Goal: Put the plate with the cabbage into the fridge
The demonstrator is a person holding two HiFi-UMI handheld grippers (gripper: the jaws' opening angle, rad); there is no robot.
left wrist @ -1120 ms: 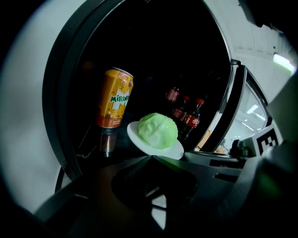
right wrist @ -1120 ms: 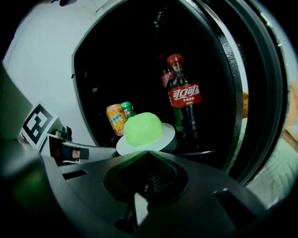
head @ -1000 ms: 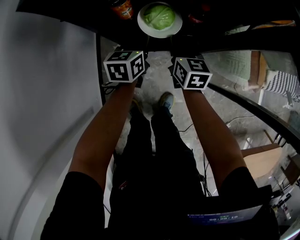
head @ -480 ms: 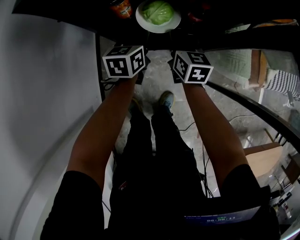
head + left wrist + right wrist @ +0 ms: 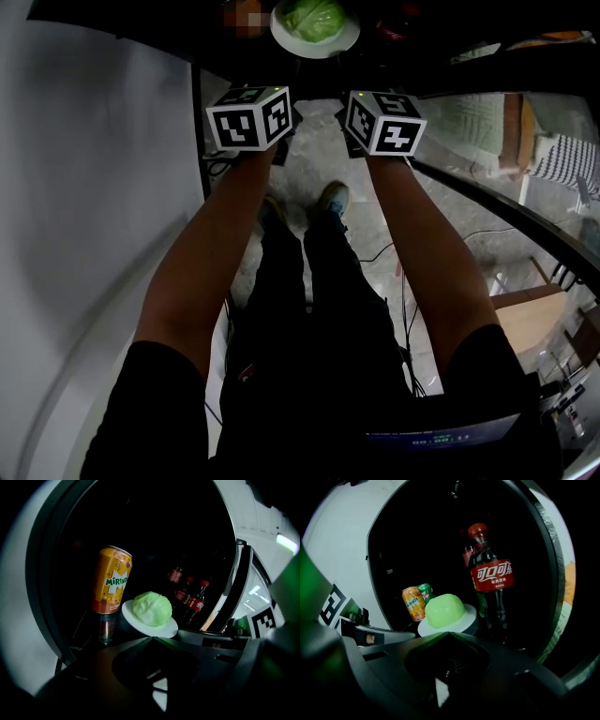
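left gripper and right gripper each pinch closed on the near rim of the plate, which carries the cabbage inside the dark fridge at 12 o'clock, with an orange can at its 10 o'clock.

One fridge, and inside it:

- One plate.
- One cabbage, on that plate.
- Two cans at the left: one orange can and one green can behind it. Only the right gripper view shows the green one.
- Three cola bottles with red caps at the right, counted in the left gripper view. I cannot tell whether more stand behind them in the dark.

Outside the fridge:

- Two grippers, the left gripper and the right gripper.
- Two marker cubes, one on each gripper.
- Two forearms.
- Two shoes on the floor below.
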